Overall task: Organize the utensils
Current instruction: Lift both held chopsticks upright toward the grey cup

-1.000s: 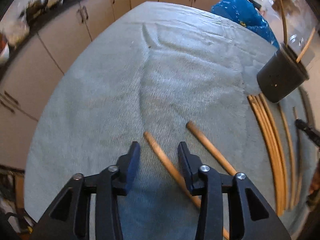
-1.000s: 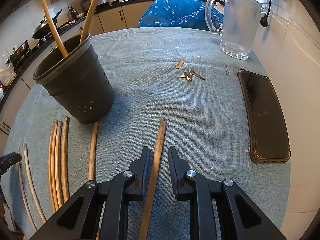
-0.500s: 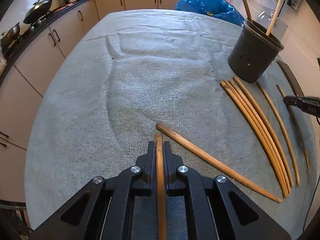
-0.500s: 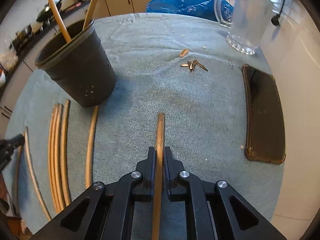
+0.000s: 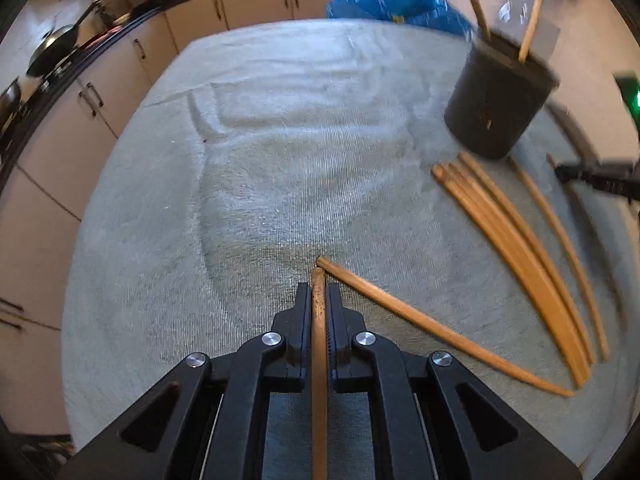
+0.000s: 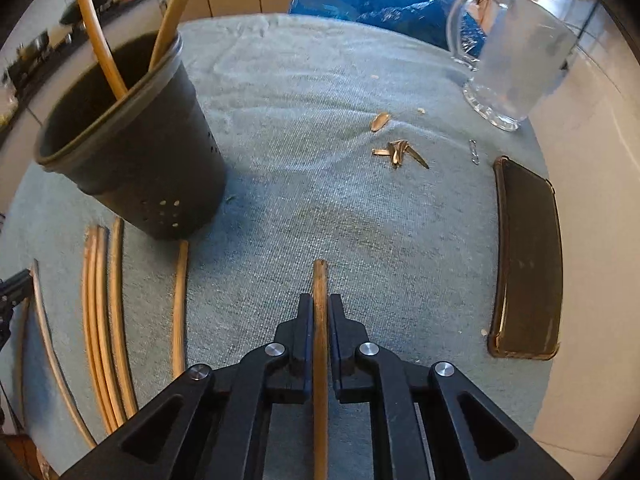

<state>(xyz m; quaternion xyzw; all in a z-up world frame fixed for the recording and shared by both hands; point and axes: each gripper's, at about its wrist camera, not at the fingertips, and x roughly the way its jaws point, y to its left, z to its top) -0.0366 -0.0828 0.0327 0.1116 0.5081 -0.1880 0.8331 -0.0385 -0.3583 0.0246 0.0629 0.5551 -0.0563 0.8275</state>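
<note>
On the gray tablecloth (image 5: 280,160) both grippers were clamped, the left gripper (image 5: 319,300) and right gripper (image 6: 320,312) each on a chopstick (image 5: 319,320) (image 6: 320,320), mid-pickup, and next each stick probably needed lifting and tipping into the dark holder (image 6: 136,160) nearby.

light: bright daylight, both views; warm tone
source: cannot tell exactly; brightest toward far/right side
glare: glass jug (image 6: 516,52) washed out, pale wall nr it blown
shadows: soft; dark patch beside black holder (image 6: 132,152) on cloth (image 6: 340,208)
blur: left view smeared w/ motion, esp. holder (image 5: 498,96) + blue bag (image 5: 392,0)
distortion: strong fisheye, edges bent, black vignette corners
</note>
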